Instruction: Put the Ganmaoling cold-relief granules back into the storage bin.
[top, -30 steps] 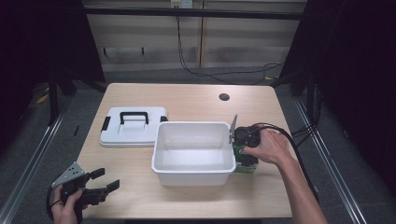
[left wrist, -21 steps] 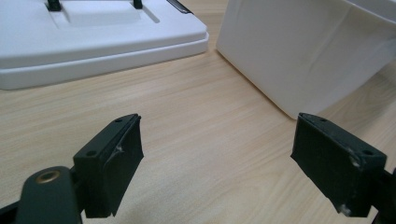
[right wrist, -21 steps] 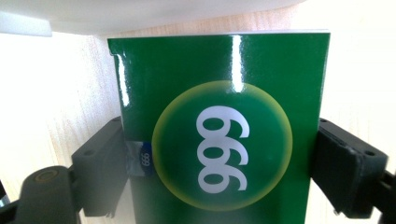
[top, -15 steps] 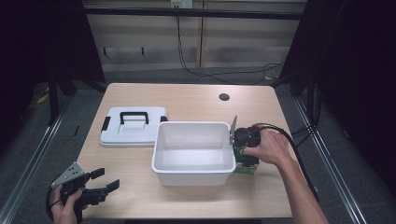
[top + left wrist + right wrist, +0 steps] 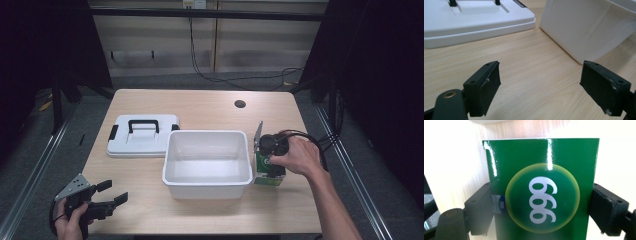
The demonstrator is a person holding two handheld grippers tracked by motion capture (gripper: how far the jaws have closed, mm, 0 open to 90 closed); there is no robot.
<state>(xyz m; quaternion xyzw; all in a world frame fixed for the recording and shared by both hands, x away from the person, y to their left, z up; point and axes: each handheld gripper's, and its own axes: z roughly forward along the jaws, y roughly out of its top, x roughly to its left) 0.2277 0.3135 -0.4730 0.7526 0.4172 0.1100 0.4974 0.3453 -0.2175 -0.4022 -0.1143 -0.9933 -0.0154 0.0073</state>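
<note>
My right gripper [image 5: 270, 167] has its jaws pinching a glossy green box [image 5: 541, 190] by its two sides, standing near the table's right edge, just beside the right wall of the white plastic tub [image 5: 207, 184]. I'd judge the box is gripped but not yet in the tub, which looks empty; its flat white lid [image 5: 142, 136] with a black handle lies off, toward the left edge. My left gripper [image 5: 92, 200] waits at the front-left corner, jaws spread over bare wood-grain.
</note>
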